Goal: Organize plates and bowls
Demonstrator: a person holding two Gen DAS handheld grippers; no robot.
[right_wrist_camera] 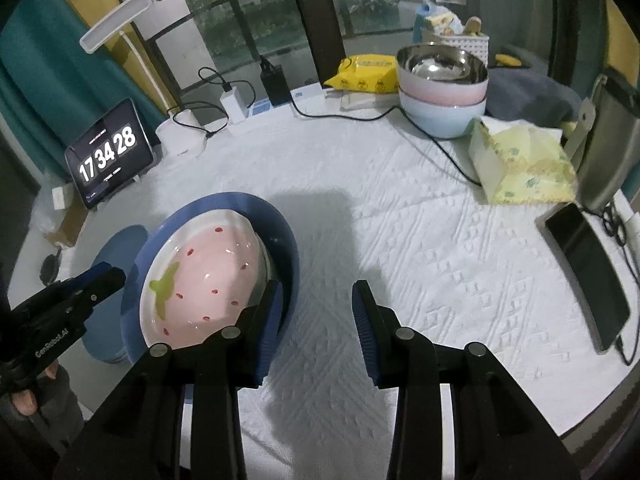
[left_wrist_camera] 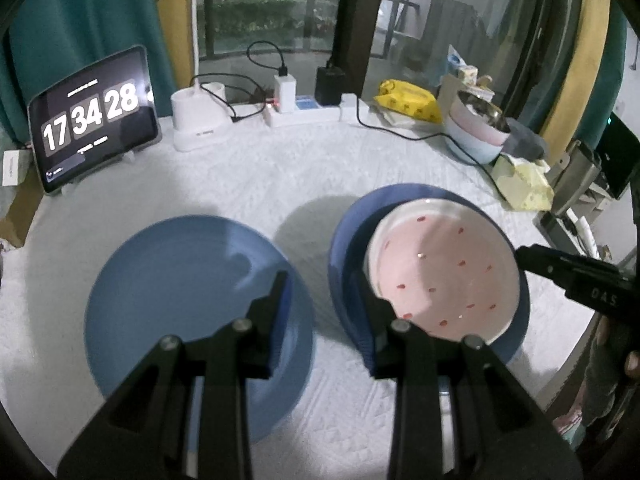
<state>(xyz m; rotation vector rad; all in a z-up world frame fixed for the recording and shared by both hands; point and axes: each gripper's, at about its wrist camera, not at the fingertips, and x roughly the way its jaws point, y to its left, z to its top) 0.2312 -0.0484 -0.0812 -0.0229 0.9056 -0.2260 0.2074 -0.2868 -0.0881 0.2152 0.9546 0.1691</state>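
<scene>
The pink dish (left_wrist_camera: 440,272) sits in the dark blue plate (left_wrist_camera: 344,248) mid-counter. The light blue plate (left_wrist_camera: 180,288) waits beside it, apart. Bowls (right_wrist_camera: 442,92) are stacked at the far edge. Both jaws are open, holding nothing.

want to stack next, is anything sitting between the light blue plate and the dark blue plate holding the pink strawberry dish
Nothing visible does. Only bare white tablecloth lies between the light blue plate and the dark blue plate holding the pink strawberry dish.
</scene>
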